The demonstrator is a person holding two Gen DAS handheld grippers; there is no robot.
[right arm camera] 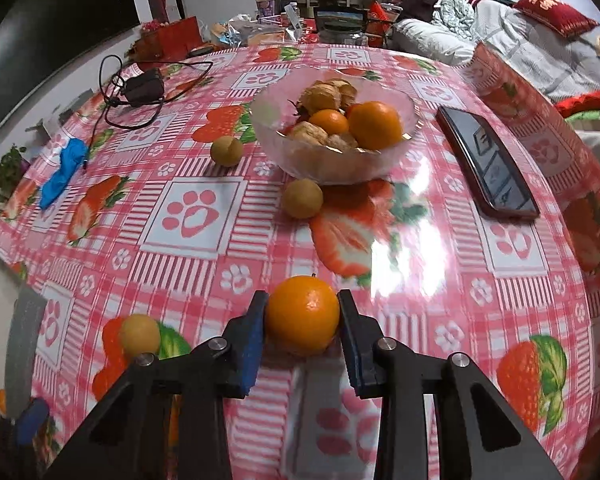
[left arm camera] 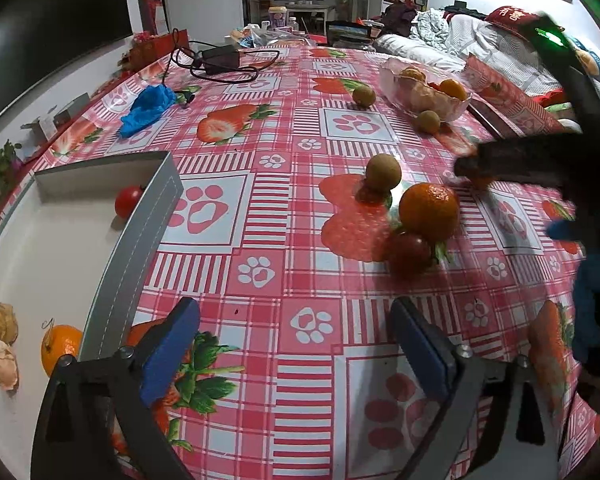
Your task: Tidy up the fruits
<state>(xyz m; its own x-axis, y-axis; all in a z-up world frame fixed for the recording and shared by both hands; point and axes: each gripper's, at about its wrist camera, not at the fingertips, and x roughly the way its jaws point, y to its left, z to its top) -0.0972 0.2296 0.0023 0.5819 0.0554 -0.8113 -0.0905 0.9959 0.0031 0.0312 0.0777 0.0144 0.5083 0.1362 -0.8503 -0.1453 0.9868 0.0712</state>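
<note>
— Sorting fruit, how far along are you?

— Partway, I judge. My right jaws (right arm camera: pixel 302 322) are clamped on a small round orange citrus fruit (right arm camera: pixel 302 314) that sits on the desk (right arm camera: pixel 196 208), which wears a pink checked oilcloth printed with strawberries and paws. My left jaws (left arm camera: pixel 296 350) stand wide apart over bare cloth, holding nothing.

— What is already sorted?

— The white flat tray with a grey stitched rim (left arm camera: pixel 156 200) holds a small red tomato (left arm camera: pixel 127 201), an orange fruit (left arm camera: pixel 61 346) and two papery husked fruits (left arm camera: pixel 3 324). The clear glass bowl (right arm camera: pixel 272 136), well beyond the tray, carries oranges and more husked fruit.

— And what is left?

— Loose on the cloth between tray and bowl: a brownish-green round fruit (left arm camera: pixel 383 172), a larger orange (left arm camera: pixel 429 211) touching it, a dark red tomato (left arm camera: pixel 409 252) just beside that, and two more brownish fruits close to the bowl.

— Room to move?

— From the tray toward the loose cluster the cloth lies open. Past the bowl, a dark phone (right arm camera: pixel 486 160) lies near the desk's edge; I would steer clear of it.
</note>
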